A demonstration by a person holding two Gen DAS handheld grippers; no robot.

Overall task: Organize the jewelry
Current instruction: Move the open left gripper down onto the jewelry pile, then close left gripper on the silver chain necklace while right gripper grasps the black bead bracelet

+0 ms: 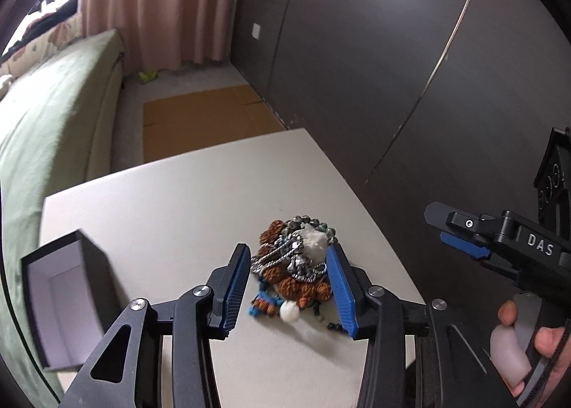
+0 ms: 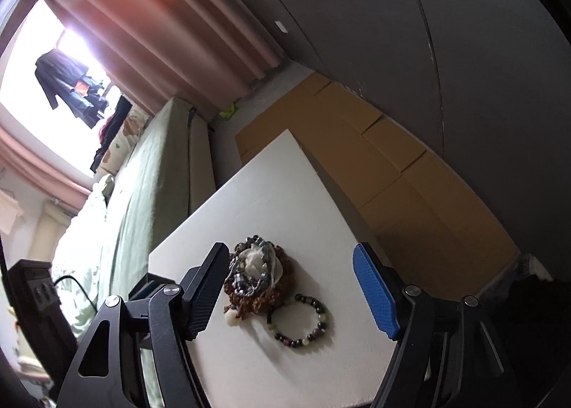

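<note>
A tangled pile of jewelry (image 1: 292, 261) lies on the white table (image 1: 171, 215): brown seed beads, silver chains, a pale stone, blue and white beads. My left gripper (image 1: 288, 250) stands open astride the pile, with its blue pads close to both sides; I cannot tell whether they touch. In the right wrist view the pile (image 2: 255, 276) sits by the left finger of my open right gripper (image 2: 289, 248), and a bracelet of mixed beads (image 2: 303, 319) lies apart from it. The right gripper (image 1: 437, 226) also shows at the right, held by a hand.
An open dark box (image 1: 60, 294) with a pale lining stands at the table's left edge. Beyond the table are a green bed (image 1: 46, 115), flat cardboard (image 1: 203, 122) on the floor, pink curtains (image 1: 160, 5) and a dark wardrobe wall (image 1: 392, 51).
</note>
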